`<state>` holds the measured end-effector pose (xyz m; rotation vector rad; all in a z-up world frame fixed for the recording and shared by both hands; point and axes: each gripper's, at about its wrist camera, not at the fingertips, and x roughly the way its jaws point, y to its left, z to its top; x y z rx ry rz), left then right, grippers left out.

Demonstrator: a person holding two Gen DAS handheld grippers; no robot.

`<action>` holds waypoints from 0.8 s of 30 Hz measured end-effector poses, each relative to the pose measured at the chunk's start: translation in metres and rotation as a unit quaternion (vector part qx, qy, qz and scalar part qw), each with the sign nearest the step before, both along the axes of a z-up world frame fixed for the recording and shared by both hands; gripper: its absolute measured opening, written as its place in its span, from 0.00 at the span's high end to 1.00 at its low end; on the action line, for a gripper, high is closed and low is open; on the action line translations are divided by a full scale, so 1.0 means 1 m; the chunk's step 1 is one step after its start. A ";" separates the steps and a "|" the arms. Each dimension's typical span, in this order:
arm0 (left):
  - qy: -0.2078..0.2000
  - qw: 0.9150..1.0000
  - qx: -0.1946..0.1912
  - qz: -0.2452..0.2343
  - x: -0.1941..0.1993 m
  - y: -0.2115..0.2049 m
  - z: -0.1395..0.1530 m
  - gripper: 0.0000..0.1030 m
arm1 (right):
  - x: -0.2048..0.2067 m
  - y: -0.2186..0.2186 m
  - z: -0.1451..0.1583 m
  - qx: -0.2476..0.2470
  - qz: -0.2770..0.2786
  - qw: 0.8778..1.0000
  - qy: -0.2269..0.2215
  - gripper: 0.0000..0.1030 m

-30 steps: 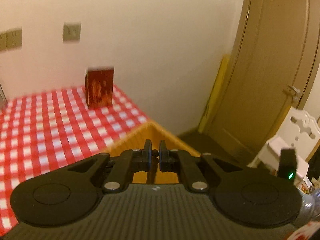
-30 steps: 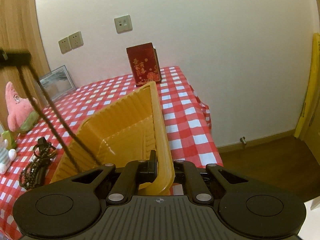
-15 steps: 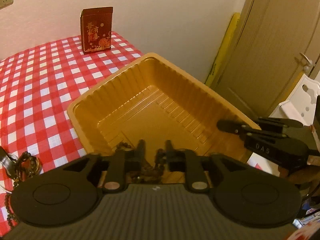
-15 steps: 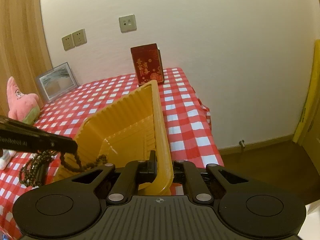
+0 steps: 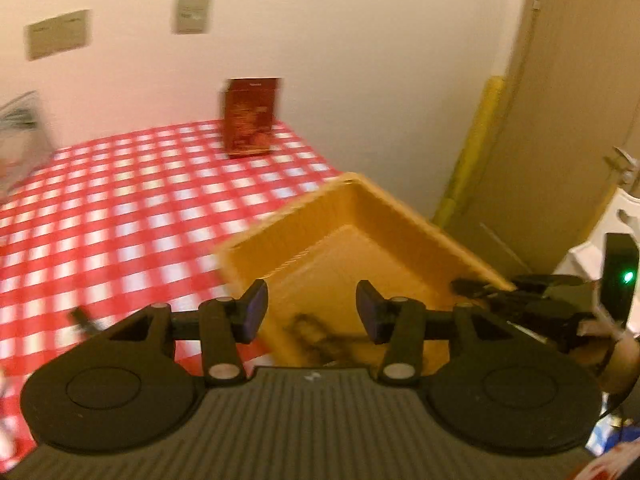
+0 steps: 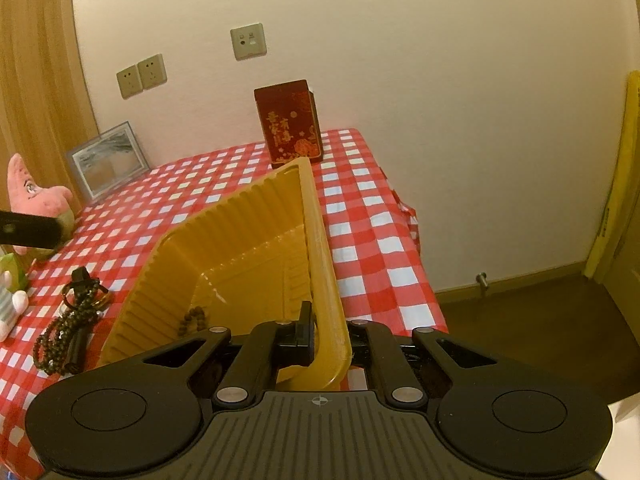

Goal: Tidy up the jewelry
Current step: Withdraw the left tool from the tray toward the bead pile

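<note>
A yellow plastic tray point(image 6: 256, 248) lies tilted at the table's right edge. My right gripper point(image 6: 328, 340) is shut on the tray's near rim and holds it. A dark bead string point(image 6: 194, 318) lies inside the tray; it also shows blurred in the left wrist view point(image 5: 316, 336). My left gripper point(image 5: 312, 312) is open and empty above the tray's point(image 5: 360, 240) near left corner. More dark bead strings with a ring point(image 6: 68, 320) lie on the red checked tablecloth point(image 6: 200, 184), left of the tray.
A red gift box point(image 6: 290, 122) stands at the table's back by the wall. A picture frame point(image 6: 108, 160) and a pink plush toy point(image 6: 34, 192) stand at the left. A door point(image 5: 560, 120) and a white chair point(image 5: 616, 220) are to the right of the table.
My left gripper has opened wide and pulled up and back from the tray. The bead string that it held now lies in the tray. The right gripper still holds the rim.
</note>
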<state>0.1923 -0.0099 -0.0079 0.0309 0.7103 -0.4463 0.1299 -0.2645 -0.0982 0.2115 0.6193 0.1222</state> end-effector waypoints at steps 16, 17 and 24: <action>0.066 0.976 0.065 0.196 -0.043 0.132 -0.037 0.55 | 0.001 0.001 -0.002 -0.004 0.002 1.000 0.002 0.94; 0.071 0.975 0.064 0.200 -0.044 0.134 -0.040 0.55 | 0.001 0.001 -0.002 -0.005 0.002 1.000 0.003 0.94; 0.097 0.968 0.064 0.221 -0.047 0.141 -0.057 0.56 | 0.003 0.001 -0.002 -0.011 0.000 1.000 0.005 0.94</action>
